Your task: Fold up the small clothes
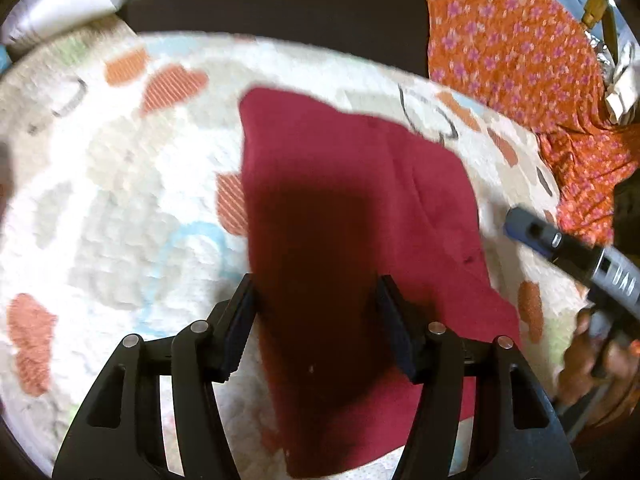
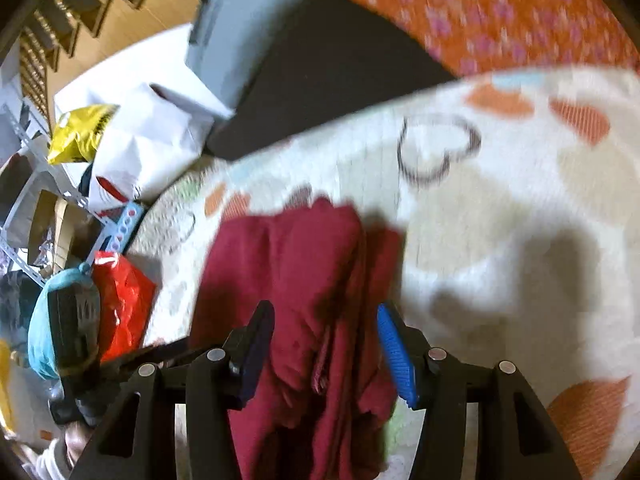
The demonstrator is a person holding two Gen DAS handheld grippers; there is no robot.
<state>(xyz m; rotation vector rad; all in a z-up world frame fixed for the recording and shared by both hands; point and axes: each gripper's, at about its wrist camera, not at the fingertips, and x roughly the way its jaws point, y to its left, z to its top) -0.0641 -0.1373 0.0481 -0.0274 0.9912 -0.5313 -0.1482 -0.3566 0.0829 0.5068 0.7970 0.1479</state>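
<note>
A dark red garment [image 1: 340, 184] lies spread on a white mat with orange hearts [image 1: 120, 200]. My left gripper [image 1: 316, 284] hovers over its near part and casts a shadow on it. Its jaws stand apart, open, and the pads do not press the cloth. In the right wrist view the same red garment [image 2: 304, 264] looks bunched into folds and runs between the fingers of my right gripper [image 2: 324, 312]. That gripper is open, its blue pad [image 2: 394, 360] beside the cloth. The picture is blurred, so I cannot tell if a pad touches the cloth.
An orange cloth with pink flowers [image 1: 520, 60] lies beyond the mat at the right, and a dark surface [image 1: 280, 0] lies at the back. White bags [image 2: 152, 128], a yellow bag [image 2: 80, 132] and a red bag [image 2: 124, 304] crowd the mat's left edge. A hand [image 1: 600, 360] holds the other gripper.
</note>
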